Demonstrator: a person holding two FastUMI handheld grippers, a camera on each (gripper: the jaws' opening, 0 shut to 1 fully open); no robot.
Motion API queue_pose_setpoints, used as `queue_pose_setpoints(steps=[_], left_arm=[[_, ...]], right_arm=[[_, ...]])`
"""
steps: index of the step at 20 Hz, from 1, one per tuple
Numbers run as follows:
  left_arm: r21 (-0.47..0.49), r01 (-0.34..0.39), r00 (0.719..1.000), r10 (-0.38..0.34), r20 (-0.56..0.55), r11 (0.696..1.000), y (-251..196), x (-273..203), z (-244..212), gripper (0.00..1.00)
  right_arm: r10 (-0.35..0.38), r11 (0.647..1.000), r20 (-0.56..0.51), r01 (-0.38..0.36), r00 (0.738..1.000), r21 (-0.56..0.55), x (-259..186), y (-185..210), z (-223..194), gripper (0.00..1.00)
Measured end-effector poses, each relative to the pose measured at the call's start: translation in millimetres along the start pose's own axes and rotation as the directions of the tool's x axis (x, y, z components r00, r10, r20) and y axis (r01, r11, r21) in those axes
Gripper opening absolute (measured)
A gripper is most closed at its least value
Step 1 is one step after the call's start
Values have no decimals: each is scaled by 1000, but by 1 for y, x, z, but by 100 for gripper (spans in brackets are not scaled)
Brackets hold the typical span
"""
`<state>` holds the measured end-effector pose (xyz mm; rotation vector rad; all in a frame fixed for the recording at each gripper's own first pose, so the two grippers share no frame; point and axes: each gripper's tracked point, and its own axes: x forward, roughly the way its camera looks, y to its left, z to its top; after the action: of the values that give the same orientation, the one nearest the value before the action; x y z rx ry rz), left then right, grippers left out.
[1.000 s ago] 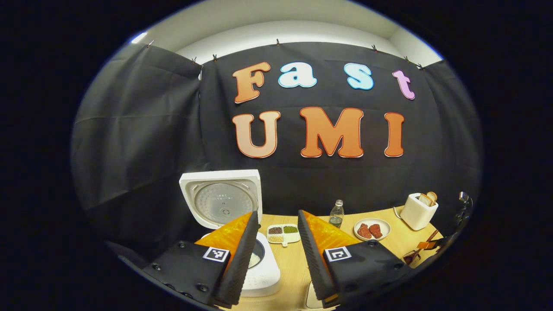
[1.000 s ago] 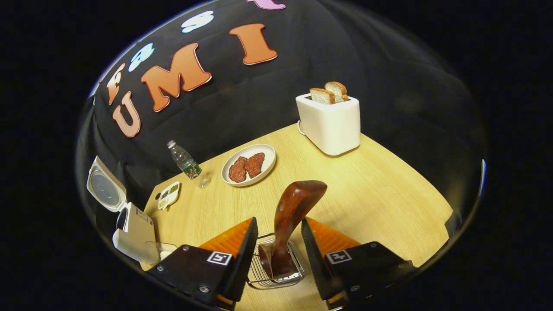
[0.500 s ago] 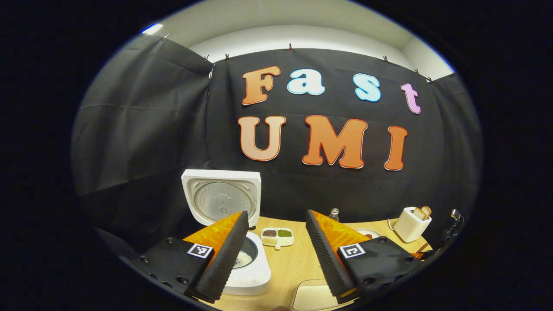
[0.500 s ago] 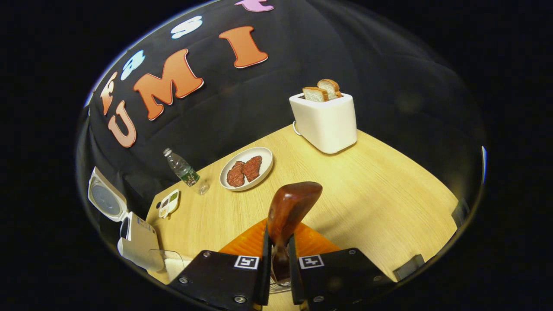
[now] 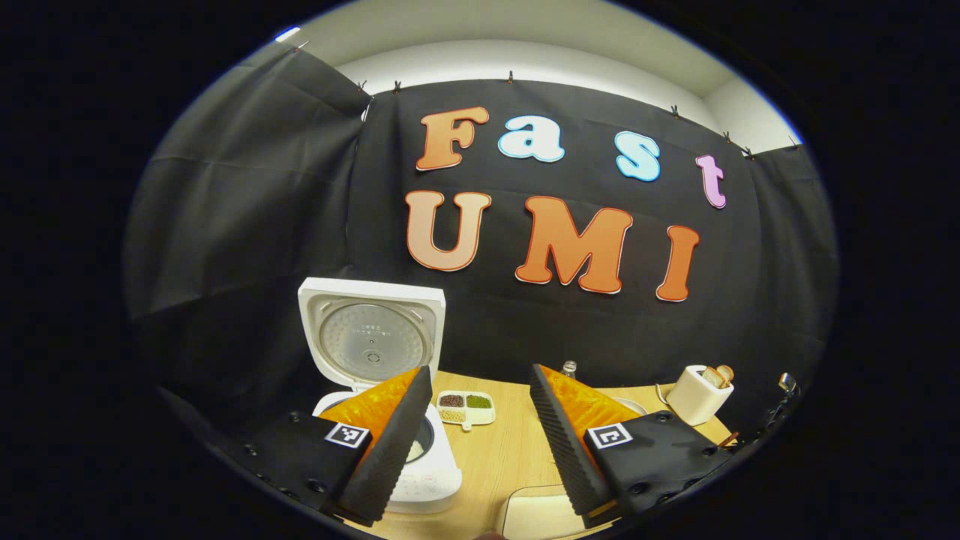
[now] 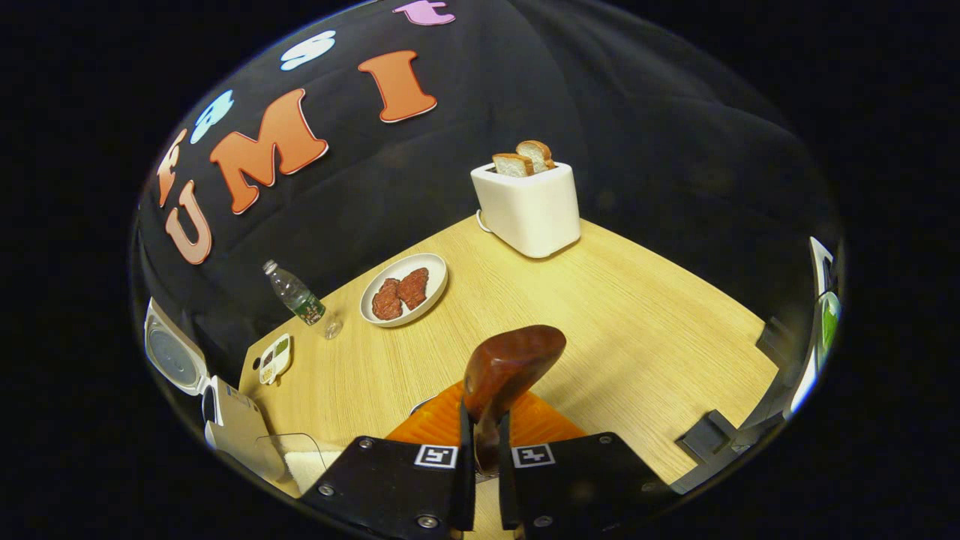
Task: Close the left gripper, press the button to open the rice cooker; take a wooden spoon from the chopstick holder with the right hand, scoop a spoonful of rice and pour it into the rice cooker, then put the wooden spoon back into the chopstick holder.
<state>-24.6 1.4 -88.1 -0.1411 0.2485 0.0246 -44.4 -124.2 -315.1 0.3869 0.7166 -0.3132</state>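
The white rice cooker (image 5: 431, 469) stands open with its lid (image 5: 367, 337) upright, and rice shows in its pot. My left gripper (image 5: 476, 442) hangs open in front of it, holding nothing. In the right gripper view, my right gripper (image 6: 480, 450) is shut on the handle of the dark wooden spoon (image 6: 510, 367), whose bowl sticks up past the fingertips. The chopstick holder is hidden under the fingers. The rice cooker (image 6: 232, 427) sits at the far left of that view, with a clear container of rice (image 6: 300, 457) beside it.
On the wooden table (image 6: 637, 330) stand a white toaster (image 6: 529, 206) with bread, a plate of meat (image 6: 403, 289), a water bottle (image 6: 298, 298) and a small divided dish of beans (image 6: 274, 358). The rice container (image 5: 540, 517) lies just below my left gripper.
My right gripper has shut on the spoon's handle and risen with it, so the wire holder dropped from sight. My left gripper has drawn back a little, still open.
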Motion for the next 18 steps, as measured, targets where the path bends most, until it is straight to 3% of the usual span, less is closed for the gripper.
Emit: queue_pose_setpoints(steps=[6,8,13,18], left_arm=[[-4,32,999,-32,-19,999,5,7,-9,91],[22,36,999,-35,-9,999,8,8,-7,99],[100,30,999,-32,20,995,16,10,-4,100],[98,1,1000,-2,11,995,40,9,-12,100]], right_arm=[[13,1000,97,-14,995,16,-43,18,37,12],[15,1000,124,-18,992,21,-59,24,47,12],[93,994,166,-101,982,44,-90,67,64,12],[183,983,153,-183,971,-17,-105,121,51,12]])
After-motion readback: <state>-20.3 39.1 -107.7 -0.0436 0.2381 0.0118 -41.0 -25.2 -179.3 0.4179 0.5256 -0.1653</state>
